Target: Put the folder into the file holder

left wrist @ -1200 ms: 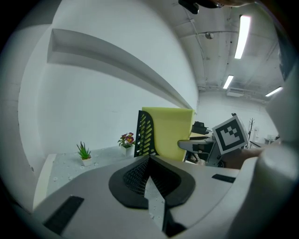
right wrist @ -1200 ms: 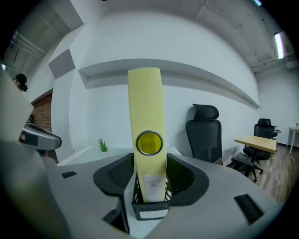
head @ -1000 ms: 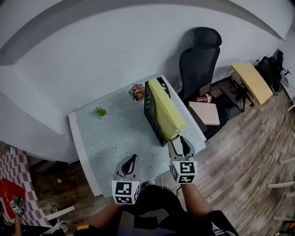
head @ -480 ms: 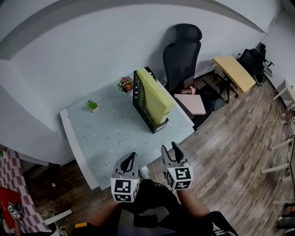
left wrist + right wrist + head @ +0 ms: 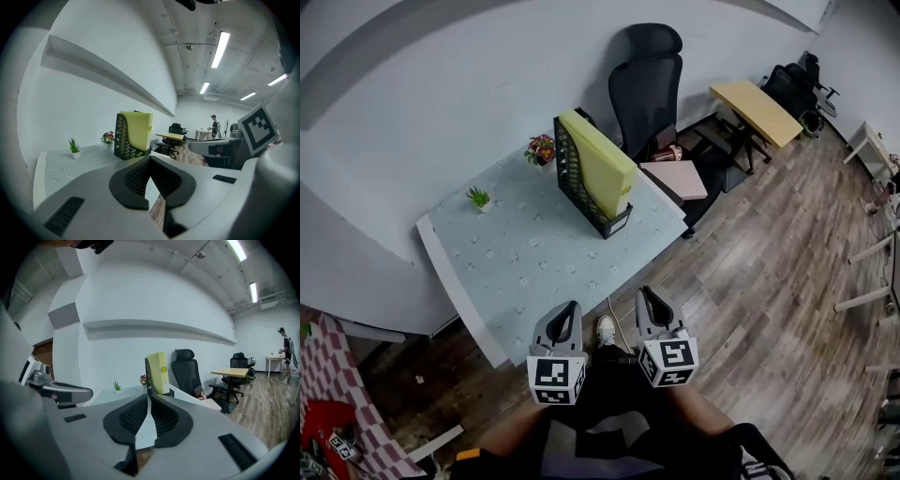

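Off table [image 5: 525, 262], R gripper [image 5: 649, 296] back, closing empty

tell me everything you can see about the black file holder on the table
The file holder is black with a slotted side wall and a low front lip, plastic or metal by its look. It stands upright on the pale table near its right edge, holding an upright yellow folder that rises above its rim. Nothing else touches it.
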### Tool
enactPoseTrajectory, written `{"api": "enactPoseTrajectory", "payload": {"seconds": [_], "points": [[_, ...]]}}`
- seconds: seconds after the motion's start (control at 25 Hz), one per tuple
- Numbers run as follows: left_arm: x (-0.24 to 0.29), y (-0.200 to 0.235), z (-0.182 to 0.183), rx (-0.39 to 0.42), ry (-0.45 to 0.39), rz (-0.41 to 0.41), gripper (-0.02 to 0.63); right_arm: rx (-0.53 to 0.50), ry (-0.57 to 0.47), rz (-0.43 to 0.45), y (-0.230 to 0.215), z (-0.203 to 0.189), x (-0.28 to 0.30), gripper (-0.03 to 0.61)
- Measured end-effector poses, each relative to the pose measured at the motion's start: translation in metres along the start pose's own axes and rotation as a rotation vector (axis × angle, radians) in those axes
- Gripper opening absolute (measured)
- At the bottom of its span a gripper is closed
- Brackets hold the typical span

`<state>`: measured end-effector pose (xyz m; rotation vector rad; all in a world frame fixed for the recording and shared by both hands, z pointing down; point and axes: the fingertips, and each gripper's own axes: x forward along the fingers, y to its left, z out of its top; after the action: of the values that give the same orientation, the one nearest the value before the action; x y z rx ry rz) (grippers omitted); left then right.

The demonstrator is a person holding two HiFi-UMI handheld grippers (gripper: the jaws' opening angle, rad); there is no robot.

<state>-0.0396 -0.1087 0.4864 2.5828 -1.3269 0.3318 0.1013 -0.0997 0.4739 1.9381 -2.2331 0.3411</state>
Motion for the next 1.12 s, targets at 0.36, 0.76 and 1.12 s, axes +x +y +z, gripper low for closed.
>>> {"api": "enactPoseTrajectory", "payload": {"seconds": [0.36, 0.76, 1.12], "points": [[-0.009, -0.012, -0.007, -0.015, 0.000, 0.004, 0.005, 0.006, 0.031, 0.013, -0.001, -0.009, -0.024, 0.023], [-0.005, -0.090, -0.014, 0.038, 0.035, -0.040, 0.005, 0.042, 0.043, 0.017, -0.046, -0.027, -0.074, 0.017], [0.001, -0.148, -0.012, 0.088, 0.052, -0.042, 0.005, 0.027, 0.028, 0.081, -0.074, -0.036, -0.109, 0.015]]}}
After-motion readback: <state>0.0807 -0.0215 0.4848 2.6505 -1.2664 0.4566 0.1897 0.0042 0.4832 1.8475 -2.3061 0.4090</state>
